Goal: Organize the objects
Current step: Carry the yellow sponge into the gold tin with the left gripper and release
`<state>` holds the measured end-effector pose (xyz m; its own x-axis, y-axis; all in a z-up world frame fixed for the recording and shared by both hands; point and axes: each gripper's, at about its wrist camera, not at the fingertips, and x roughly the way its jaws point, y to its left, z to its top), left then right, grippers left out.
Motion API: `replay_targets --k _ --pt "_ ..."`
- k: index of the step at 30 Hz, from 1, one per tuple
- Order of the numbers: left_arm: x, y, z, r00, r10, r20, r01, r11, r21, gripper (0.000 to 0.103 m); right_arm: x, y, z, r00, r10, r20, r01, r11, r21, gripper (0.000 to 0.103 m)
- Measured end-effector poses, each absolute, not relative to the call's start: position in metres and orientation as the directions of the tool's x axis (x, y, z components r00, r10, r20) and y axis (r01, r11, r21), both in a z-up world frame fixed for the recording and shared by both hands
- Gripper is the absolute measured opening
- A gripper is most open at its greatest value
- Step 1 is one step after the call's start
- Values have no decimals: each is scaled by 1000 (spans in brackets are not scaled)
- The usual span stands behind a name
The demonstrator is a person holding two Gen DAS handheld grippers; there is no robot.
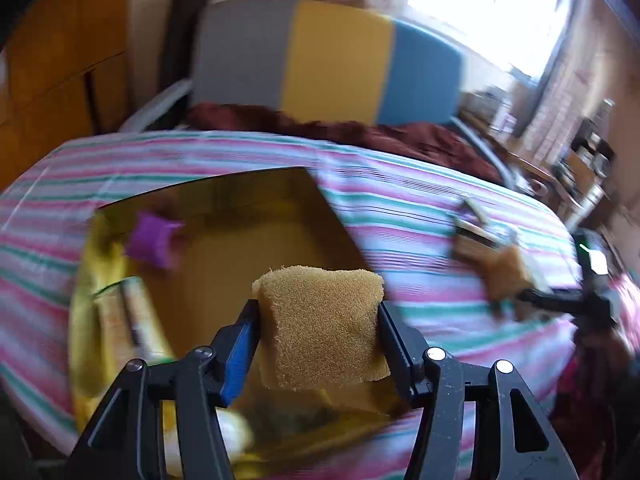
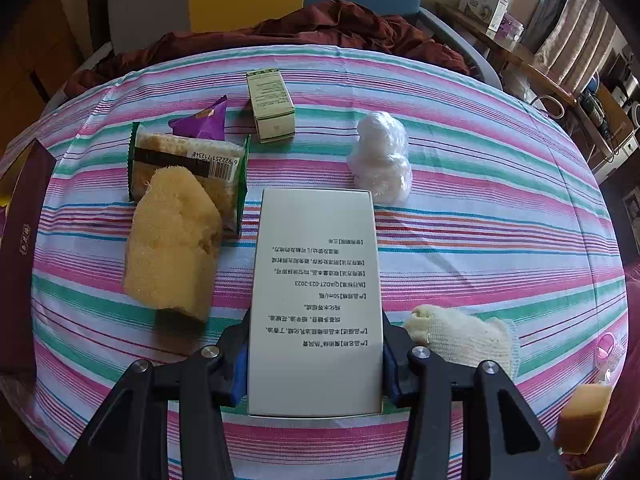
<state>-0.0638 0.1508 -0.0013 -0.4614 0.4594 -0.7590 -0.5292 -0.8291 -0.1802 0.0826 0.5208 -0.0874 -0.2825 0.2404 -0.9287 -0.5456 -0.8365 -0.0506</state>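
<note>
sponge over the box, carton still to go

sponge point(image 1: 322, 326) clamped in left gripper point(image 1: 318, 334), hanging above open cardboard box point(image 1: 260, 236) on striped cloth point(image 1: 420, 216). looks light and soft, squashing slightly at the pads; best pinched across the middle, gently. purple packet point(image 1: 154, 240) and long wrapper point(image 1: 136, 320) already inside box.

white carton point(image 2: 316, 300) clenched in right gripper point(image 2: 315, 344), flat sides against the pads; looks stiff, smooth, likely light, possibly slippery, so square grip on long edges. nearby on cloth: loofah point(image 2: 172, 240), snack pack point(image 2: 188, 160), small green box point(image 2: 270, 104), plastic wad point(image 2: 382, 160), knit glove point(image 2: 460, 336).
</note>
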Motion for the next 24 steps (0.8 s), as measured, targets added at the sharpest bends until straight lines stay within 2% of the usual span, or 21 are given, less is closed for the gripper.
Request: replay_targets --k 4,7,15,19,21,24 --pt "-106 118 -20 -485 353 -800 -418 -897 -143 60 83 519 -87 -280 246 -928 -543 -837 -57 50" --pt "-125 106 -36 -470 318 -823 -368 -919 -144 60 83 519 -87 -280 246 -928 -543 -837 -58 50" --pt "-159 107 -73 -380 297 -876 -291 -937 -192 61 84 519 -88 -278 246 -929 -544 -837 -59 50" --pt "-170 105 -78 -394 250 -884 -268 -952 -150 64 87 519 -87 -279 246 -928 -544 -837 -58 50" --pt "-171 102 -74 -409 239 -881 -263 -955 -137 67 87 519 -87 -279 246 -928 -544 -837 -59 50" --pt "-168 97 -63 -441 243 -864 -258 -956 -137 84 86 519 -89 -272 245 -931 -542 -838 -62 50"
